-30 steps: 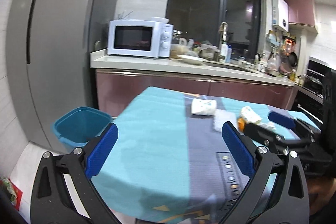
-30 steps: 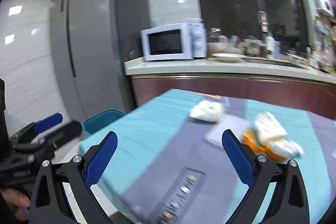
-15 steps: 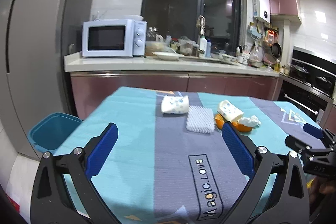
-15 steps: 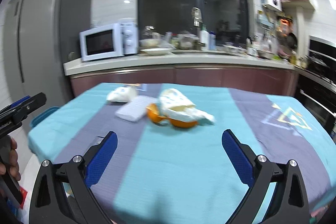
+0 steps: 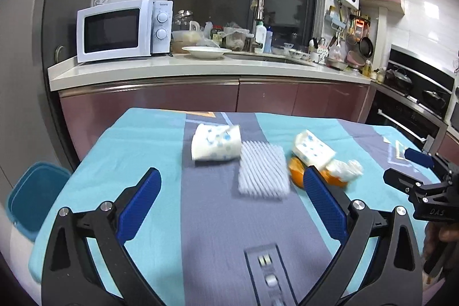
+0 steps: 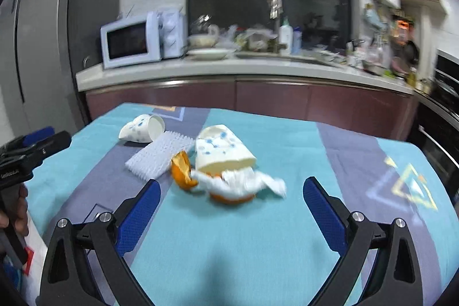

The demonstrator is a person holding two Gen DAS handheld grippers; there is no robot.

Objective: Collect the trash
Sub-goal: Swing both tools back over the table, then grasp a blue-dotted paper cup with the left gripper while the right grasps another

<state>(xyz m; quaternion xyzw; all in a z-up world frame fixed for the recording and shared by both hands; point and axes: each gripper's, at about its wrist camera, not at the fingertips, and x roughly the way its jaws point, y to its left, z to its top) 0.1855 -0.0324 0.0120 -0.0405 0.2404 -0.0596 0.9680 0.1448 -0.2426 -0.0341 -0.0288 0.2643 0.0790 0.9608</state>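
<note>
Your left gripper (image 5: 231, 201) is spread wide and holds nothing; it hangs over the near part of the table (image 5: 120, 151). Straight ahead of it, between the lines of its two fingers, a white ridged pad (image 5: 262, 172) lies flat on the grey stripe of the cloth. Just beyond and a little left lies a dotted paper cup (image 5: 215, 143) on its side, touching the pad's far corner. Off your right fingertip sits the orange peel (image 5: 298, 177), with a second paper cup (image 5: 314, 151) lying on it and a crumpled tissue (image 5: 345, 169) beside that. A blue bin (image 5: 34, 194) stands on the floor, low to the left, beside the table.

Your right gripper (image 6: 231, 200) is likewise wide open and empty. The peel, the second cup and the tissue lie just ahead of it, between its fingers, slightly blurred. The pad and the first cup lie further ahead to the left.
</note>
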